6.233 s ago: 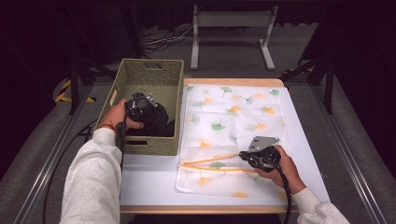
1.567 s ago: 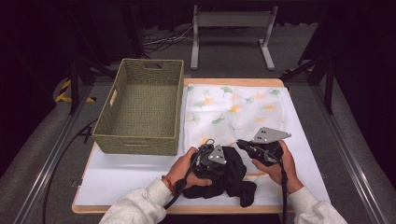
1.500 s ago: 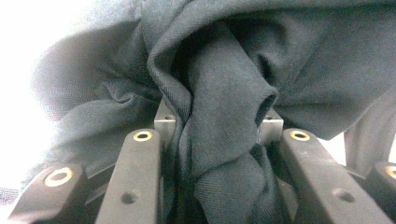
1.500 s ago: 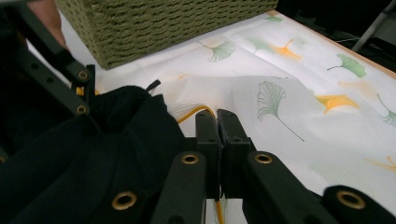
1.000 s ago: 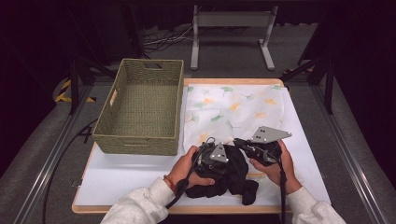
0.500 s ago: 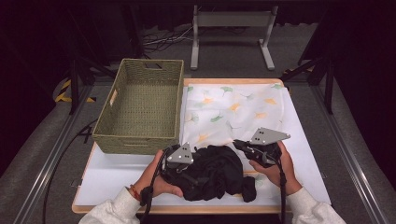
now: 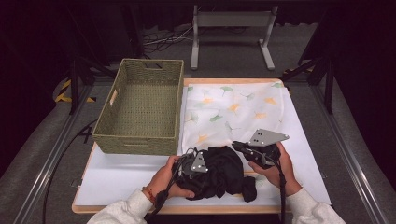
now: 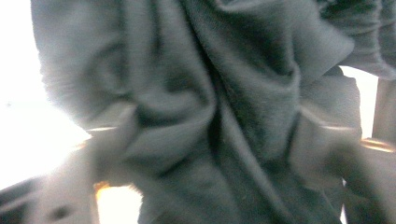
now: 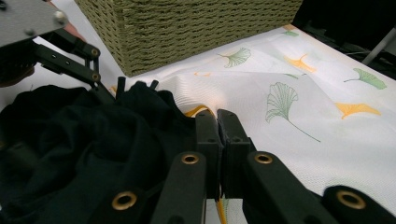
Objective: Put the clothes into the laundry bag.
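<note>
A crumpled black garment [image 7: 223,176] lies at the table's front on a white leaf-printed cloth [image 7: 233,109]. My left gripper [image 7: 208,169] pushes into the garment's left side. In the left gripper view its blurred jaws stand apart with a bunch of black fabric [image 8: 219,107] between them, and they have just been closing. My right gripper [image 7: 236,146] sits at the garment's upper right. Its jaws [image 9: 217,120] are shut together, pinching an orange-hemmed fold of the white cloth [image 9: 299,121]. The left gripper [image 9: 70,51] also shows across the black garment [image 9: 79,140].
A woven green basket [image 7: 140,140] stands at the left, close behind the left hand. The white board [image 7: 116,182] ends at a wooden front edge. Metal rails run along both sides of the table, and a grey stand sits on the floor beyond it.
Since half a second ago my left gripper has come back rightwards and down from the garment's left edge into the fabric. The right gripper and the white cloth have kept still.
</note>
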Available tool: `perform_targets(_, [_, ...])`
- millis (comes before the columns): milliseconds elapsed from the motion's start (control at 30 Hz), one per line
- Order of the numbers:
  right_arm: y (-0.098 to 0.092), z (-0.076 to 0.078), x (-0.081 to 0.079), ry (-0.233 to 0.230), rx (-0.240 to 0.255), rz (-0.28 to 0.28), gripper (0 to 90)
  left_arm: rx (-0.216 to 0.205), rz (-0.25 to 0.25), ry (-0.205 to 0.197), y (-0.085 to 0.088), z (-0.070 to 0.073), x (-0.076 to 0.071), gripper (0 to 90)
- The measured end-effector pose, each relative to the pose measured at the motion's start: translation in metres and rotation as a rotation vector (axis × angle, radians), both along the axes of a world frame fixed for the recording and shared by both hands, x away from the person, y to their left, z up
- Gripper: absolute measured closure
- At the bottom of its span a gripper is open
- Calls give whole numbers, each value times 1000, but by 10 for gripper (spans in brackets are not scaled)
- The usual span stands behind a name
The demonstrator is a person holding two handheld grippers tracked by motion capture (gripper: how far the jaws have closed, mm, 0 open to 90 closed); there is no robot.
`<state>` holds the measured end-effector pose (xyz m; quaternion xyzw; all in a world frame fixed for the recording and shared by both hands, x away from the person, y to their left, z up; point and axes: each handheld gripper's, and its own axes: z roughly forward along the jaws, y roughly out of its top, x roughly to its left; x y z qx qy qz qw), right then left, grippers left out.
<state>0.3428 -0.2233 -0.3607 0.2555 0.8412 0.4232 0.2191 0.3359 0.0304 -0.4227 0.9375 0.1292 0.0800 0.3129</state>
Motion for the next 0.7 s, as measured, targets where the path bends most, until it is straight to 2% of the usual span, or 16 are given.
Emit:
perform_targets(100, [0,2,-1,-4,8,0,888,-7,0,-16,2,5,1,681])
perform_targets(133, [0,3,-1,-7,10,0,888,0,-1,-21,2,6,0,737])
perform_targets(200, [0,4,-2,-11,13,0,888,-7,-2,-45,1,11,-1,788])
perform_targets(400, [-1,7,-3,-16,24,-2,889,-38,-11,-69,-10,27,1,813])
perform_targets(567, [-1,7,-4,-16,25,-2,889,-57,13,-71,-23,30,9,816])
perform_targets(633, [-1,8,-4,-16,27,-1,889,-49,31,-77,-29,30,12,818])
perform_targets(700, [-1,8,-4,-16,33,-2,889,-60,36,-68,-35,34,16,818])
